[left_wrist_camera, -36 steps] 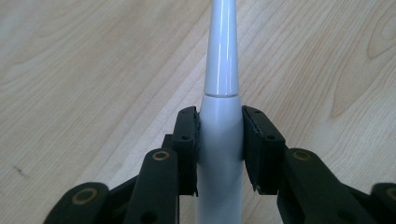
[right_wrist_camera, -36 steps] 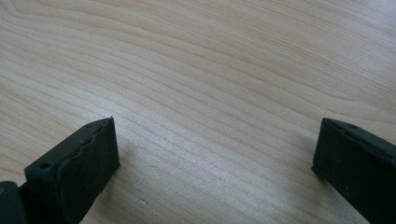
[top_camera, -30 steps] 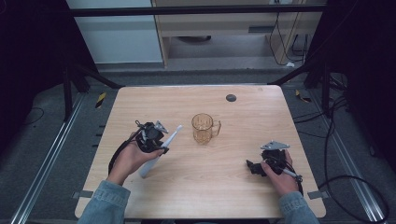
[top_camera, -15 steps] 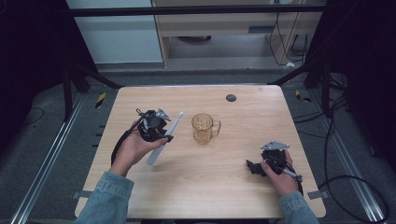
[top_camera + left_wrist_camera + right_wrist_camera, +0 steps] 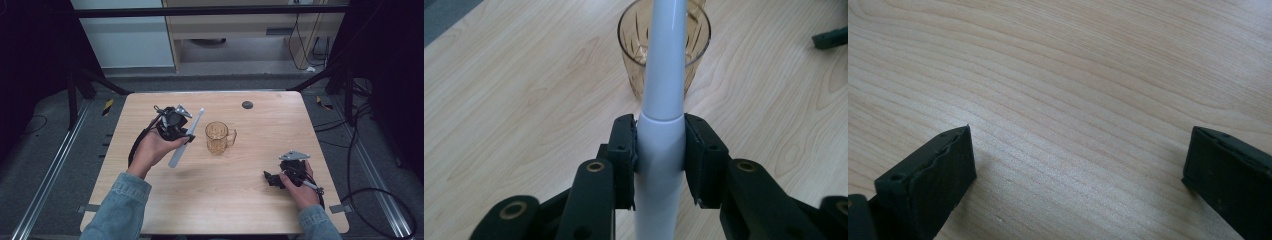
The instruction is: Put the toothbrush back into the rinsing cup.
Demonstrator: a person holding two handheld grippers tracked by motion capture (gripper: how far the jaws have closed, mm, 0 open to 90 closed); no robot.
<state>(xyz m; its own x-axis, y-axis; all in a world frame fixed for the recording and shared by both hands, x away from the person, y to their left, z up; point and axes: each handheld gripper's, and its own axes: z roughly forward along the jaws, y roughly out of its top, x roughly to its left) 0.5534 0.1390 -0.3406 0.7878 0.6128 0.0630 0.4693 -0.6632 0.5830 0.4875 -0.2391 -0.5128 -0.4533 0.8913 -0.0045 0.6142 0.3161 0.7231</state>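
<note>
A long white toothbrush-like handle (image 5: pixel 186 139) is clamped in my left gripper (image 5: pixel 184 134), which is shut on its thicker lower part. It is held above the table, slanting up toward the far side, just left of an amber glass mug (image 5: pixel 217 137). In the left gripper view the black pads (image 5: pixel 624 150) press both sides of the white handle (image 5: pixel 663 90), whose narrow end points over the mug (image 5: pixel 639 55). My right gripper (image 5: pixel 271 179) rests low at the table's right front. Its jaws stand open over bare wood (image 5: pixel 1078 170) with nothing between them.
A small dark round disc (image 5: pixel 247 104) lies near the far edge of the wooden table (image 5: pixel 260 220). Metal rails (image 5: pixel 50 190) run along both sides below, and cables trail on the floor at the right. A dark tip of the other gripper (image 5: pixel 830 37) shows at the left gripper view's top right.
My left hand has lifted the white handle off the table and carried it up and toward the mug. The right hand and the mug have stayed put.
</note>
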